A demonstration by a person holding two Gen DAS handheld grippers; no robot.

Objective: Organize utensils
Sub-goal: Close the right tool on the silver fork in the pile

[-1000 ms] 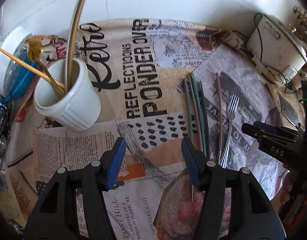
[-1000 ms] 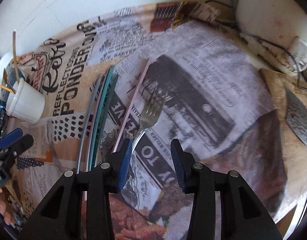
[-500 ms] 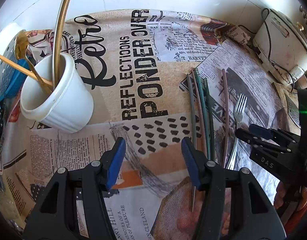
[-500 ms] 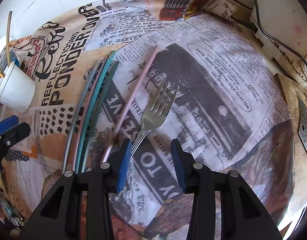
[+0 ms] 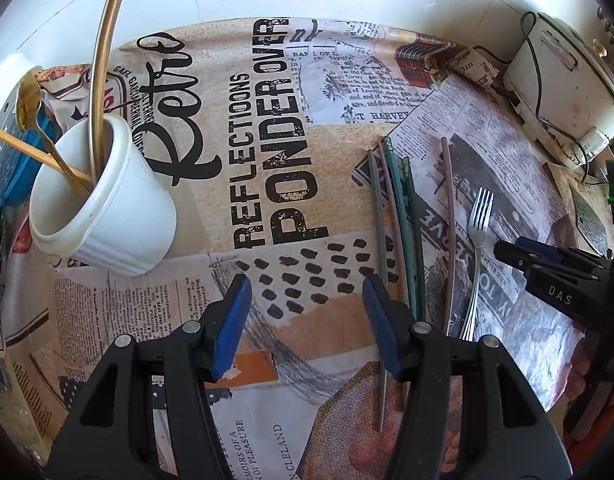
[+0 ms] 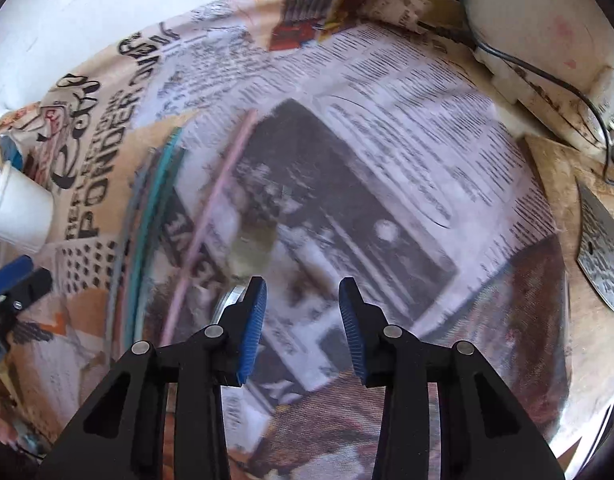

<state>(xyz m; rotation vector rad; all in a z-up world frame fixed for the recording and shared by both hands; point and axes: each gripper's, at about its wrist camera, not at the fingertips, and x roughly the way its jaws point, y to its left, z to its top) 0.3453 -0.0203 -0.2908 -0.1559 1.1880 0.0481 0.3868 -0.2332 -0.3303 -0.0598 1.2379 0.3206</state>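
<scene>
Two grippers are hovering over the newsprint cloth (image 5: 267,360), both empty. I'm keeping the left gripper (image 5: 307,320) half open over bare cloth, nothing between its pads. My right gripper (image 6: 301,330) is standing narrower, also gripping nothing. The fork (image 5: 477,256) is lying with its long axis running away from me, tines far, handle near; it's just left of the right gripper's fingers, by the left pad. The right hand is clearly nearer. The white cup (image 5: 103,216) is sitting well off to the left.
</scene>
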